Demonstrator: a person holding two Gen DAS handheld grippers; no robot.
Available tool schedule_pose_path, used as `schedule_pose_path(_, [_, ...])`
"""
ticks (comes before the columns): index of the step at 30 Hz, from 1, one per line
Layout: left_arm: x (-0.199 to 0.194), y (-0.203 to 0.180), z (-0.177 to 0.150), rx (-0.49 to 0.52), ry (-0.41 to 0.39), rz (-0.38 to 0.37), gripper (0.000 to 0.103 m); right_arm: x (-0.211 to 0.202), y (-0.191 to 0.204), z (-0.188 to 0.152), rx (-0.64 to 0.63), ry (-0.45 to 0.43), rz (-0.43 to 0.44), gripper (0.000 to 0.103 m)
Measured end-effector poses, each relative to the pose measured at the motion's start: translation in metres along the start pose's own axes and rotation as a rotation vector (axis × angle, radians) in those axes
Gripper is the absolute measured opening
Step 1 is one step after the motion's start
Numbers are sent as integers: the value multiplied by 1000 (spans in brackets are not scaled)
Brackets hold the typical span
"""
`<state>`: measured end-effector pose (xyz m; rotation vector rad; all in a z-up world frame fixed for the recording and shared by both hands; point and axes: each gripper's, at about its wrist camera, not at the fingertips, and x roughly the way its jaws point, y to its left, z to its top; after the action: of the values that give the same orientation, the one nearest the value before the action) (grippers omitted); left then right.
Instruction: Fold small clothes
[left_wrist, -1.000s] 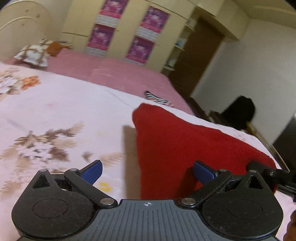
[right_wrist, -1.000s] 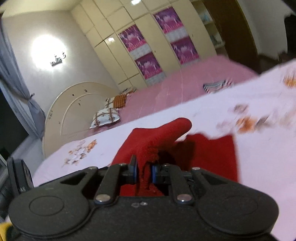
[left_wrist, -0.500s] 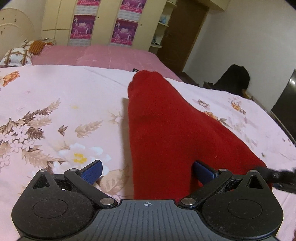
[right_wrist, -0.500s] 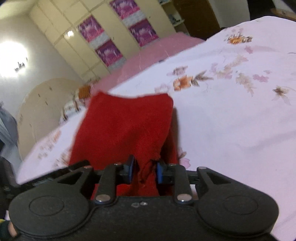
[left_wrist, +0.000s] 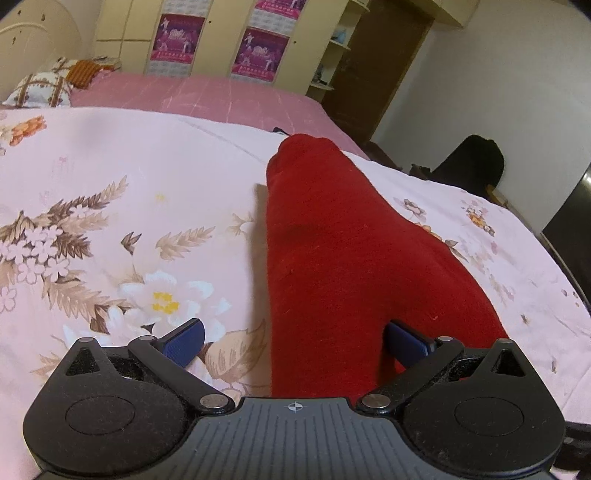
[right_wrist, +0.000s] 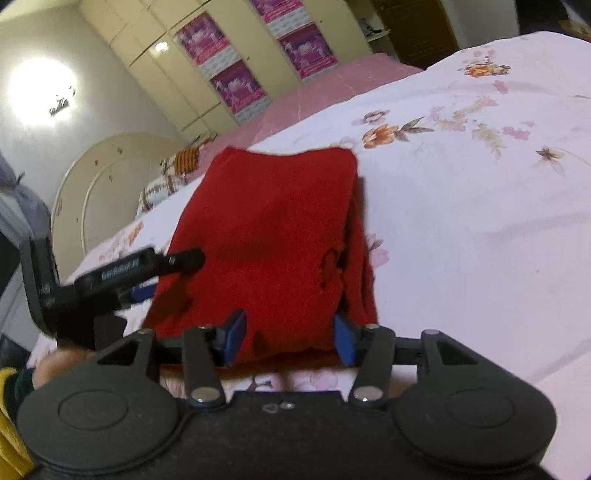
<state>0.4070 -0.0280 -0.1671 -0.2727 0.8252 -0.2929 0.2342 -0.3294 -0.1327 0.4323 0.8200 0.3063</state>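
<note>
A red knit garment (left_wrist: 351, 240) lies folded on the floral sheet (left_wrist: 110, 184), its far end a narrow rounded tip. My left gripper (left_wrist: 295, 341) stands wide open over the near end, with the cloth reaching between its blue pads (left_wrist: 184, 339) toward the right one. In the right wrist view the same garment (right_wrist: 266, 229) looks like a flat rectangle. My right gripper (right_wrist: 289, 339) has its jaws opening, and the cloth's near edge sits between the pads (right_wrist: 234, 338), which do not press on it. The left tool's black frame (right_wrist: 110, 275) shows at the cloth's left side.
A pink bedspread (left_wrist: 207, 96) and pillows (left_wrist: 40, 90) lie beyond the floral sheet, below a cream headboard (right_wrist: 96, 184). A wardrobe with purple posters (left_wrist: 258, 51) and a dark door (left_wrist: 380, 62) stand behind. A black object (left_wrist: 469, 162) sits off the bed's right side.
The right gripper was shut on a bunch of red cloth a second ago. Its jaws have since parted and the cloth lies flat. The left gripper stayed open and sank slightly.
</note>
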Motion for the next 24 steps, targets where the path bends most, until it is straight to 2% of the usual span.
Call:
schedule_pose_path(1, [0,0,0,-2,2,0,103,3,4,1,-32,21,-9,26])
schedule_pose_path(2, [0,0,1,-1,2,2,103,4,6,3,-51,33,-5,14])
schedule_pose_path(4, [-1,-2,2,4,0,7,103,-3,11,14,-78,15,14,13])
schedule_pose_path(6, [-3,-5,1,3,0,8,103,-16,15,30,-127,-12,-16,13])
schedule_pose_path(8, [-4,-9,-1,3,4,3,103,-24,9,39,-124,-12,-39,9])
schedule_pose_path(11, [-3,-12,-10,11,25,-9,103,-21,-6,34,-117,57,-102,7])
schedule_pose_path(13, [0,-11,-15,21,35,-7,103,-5,-10,22,-112,151,-136,8])
schedule_pose_path(15, [-2,-10,-14,22,36,-6,103,-1,-8,17,-124,158,-167,10])
schedule_pose_path(17, [-7,-11,-11,31,28,0,103,-8,-8,20,-100,115,-175,24])
schedule_pose_path(18, [-12,-12,-9,40,15,2,103,-16,-9,24,-80,70,-160,27])
schedule_pose_path(22, [-22,-14,-2,73,-26,14,103,-31,0,40,-54,-66,-130,27])
schedule_pose_path(24, [-21,-12,-1,63,-13,21,103,-28,9,43,-75,-82,-114,27])
